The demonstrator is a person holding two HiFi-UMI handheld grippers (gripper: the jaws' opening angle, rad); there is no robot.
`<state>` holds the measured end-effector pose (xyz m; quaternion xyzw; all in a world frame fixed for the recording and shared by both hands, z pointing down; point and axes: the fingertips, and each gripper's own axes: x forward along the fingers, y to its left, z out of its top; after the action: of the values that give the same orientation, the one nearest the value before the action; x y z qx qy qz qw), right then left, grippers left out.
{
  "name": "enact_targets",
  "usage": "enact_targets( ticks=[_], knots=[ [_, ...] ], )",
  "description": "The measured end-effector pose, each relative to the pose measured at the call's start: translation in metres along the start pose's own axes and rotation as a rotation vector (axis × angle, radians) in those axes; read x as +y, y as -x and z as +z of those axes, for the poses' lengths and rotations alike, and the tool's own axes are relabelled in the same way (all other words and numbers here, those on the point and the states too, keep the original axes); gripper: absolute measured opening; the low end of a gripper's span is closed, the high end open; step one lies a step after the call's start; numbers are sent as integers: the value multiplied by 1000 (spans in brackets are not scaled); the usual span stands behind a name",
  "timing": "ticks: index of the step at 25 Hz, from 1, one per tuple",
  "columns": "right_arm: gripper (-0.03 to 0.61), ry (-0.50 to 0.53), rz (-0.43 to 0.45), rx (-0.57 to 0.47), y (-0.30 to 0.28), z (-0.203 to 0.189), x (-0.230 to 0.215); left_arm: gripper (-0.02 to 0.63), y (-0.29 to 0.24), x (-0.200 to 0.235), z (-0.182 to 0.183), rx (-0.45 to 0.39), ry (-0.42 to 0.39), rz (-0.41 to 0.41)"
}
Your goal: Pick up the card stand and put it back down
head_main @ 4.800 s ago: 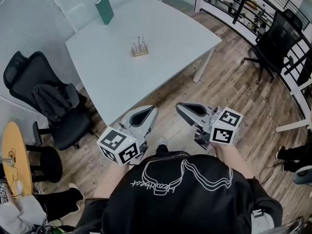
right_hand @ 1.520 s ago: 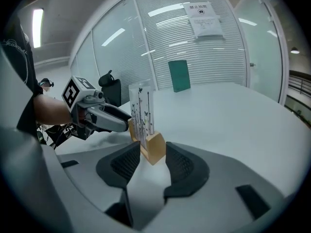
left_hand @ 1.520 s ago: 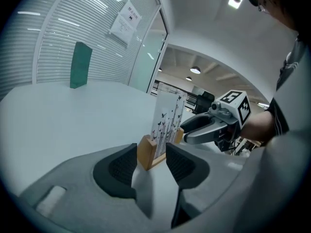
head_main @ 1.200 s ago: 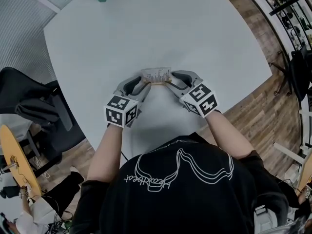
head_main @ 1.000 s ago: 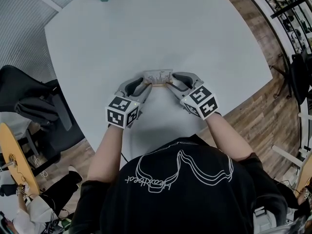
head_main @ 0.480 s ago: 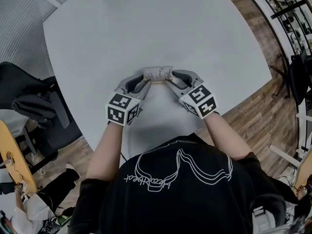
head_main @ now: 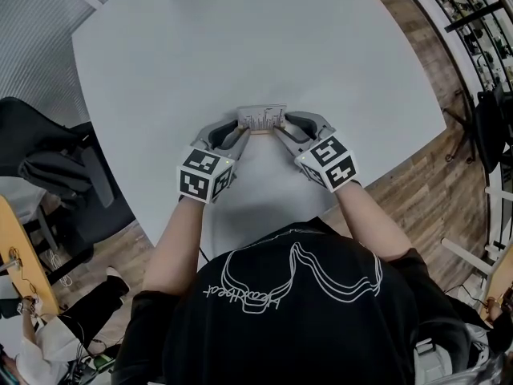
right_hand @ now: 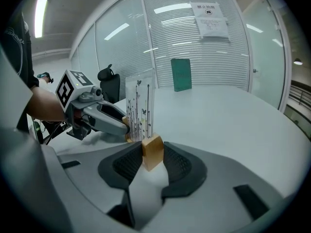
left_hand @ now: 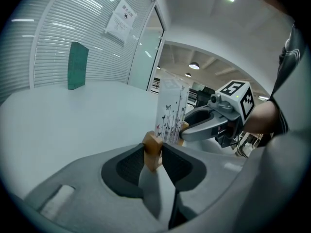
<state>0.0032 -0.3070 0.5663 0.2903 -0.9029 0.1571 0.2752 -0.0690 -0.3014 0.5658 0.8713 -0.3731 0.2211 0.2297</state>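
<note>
**Both grippers clamped on the card stand, one at each end**

The card stand (head_main: 262,119) sits in the near half of the white tabletop (head_main: 337,46), well in from every edge. It has a slim wooden base (left_hand: 152,151) of tan, square-cut block. A clear upright panel (left_hand: 170,111) printed with small dark stems and butterflies rises from the base.

My left gripper (head_main: 240,135) has just been closing. Its ribbed black pads (left_hand: 127,165) now pinch the left end of the base. My right gripper (head_main: 280,132) has also just been closing, and it pinches the opposite end block (right_hand: 152,152) between its own pads. The smooth grey shells of the two grippers angle in toward each other across the stand.

I cannot tell whether the base touches the tabletop.

A flat green slab (right_hand: 181,74) stands upright near the far edge.
</note>
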Motion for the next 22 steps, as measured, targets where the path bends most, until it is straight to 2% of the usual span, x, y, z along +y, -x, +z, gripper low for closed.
enact_targets(
  ticks=[10, 22],
  knots=[
    [133, 13, -17, -42, 12, 11, 8, 118, 13, -8, 2, 3, 0, 17],
    [133, 29, -24, -124, 58, 40, 45, 118, 68, -40, 28, -70, 10, 60]
  ],
)
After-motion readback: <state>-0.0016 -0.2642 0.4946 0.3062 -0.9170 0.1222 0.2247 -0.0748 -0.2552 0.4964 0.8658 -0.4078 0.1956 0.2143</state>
